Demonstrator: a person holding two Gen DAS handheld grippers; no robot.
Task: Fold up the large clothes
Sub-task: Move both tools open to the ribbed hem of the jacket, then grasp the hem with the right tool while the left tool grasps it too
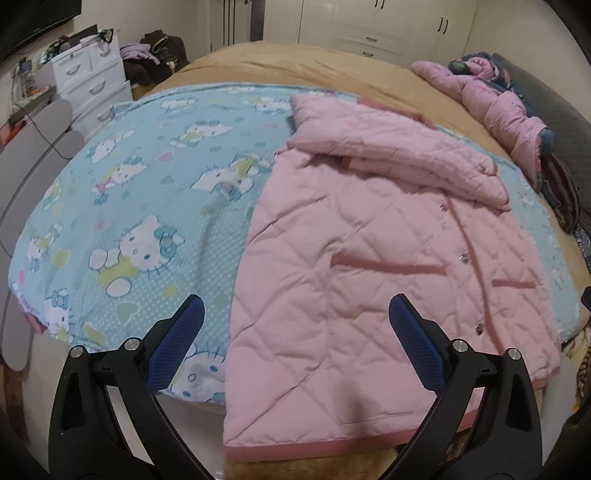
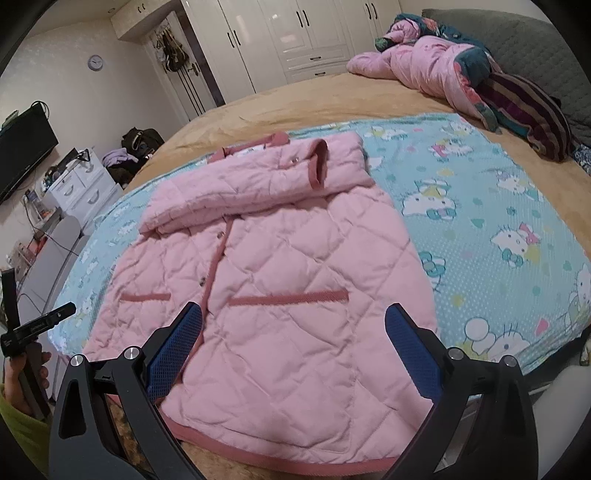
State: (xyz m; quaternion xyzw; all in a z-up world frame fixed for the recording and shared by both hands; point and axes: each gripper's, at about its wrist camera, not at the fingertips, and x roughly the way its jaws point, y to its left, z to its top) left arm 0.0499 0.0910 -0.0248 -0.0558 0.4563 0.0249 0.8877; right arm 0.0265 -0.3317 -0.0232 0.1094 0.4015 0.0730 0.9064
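A pink quilted jacket [image 1: 369, 258] lies front up on a blue cartoon-cat sheet [image 1: 147, 206] on the bed, its sleeves folded across the chest near the collar. It also shows in the right wrist view [image 2: 280, 288]. My left gripper [image 1: 295, 321] is open and empty, above the jacket's lower left edge near the hem. My right gripper [image 2: 293, 325] is open and empty, above the jacket's lower half near the hem. The left gripper also shows at the left edge of the right wrist view [image 2: 40, 325].
The sheet [image 2: 498, 236] lies on a tan bedspread [image 2: 295, 96]. A pile of pink and dark clothes [image 2: 443, 70] sits at the head of the bed. White drawers [image 1: 92, 85] and grey furniture [image 1: 29, 155] stand left of the bed. Wardrobes [image 2: 295, 33] line the far wall.
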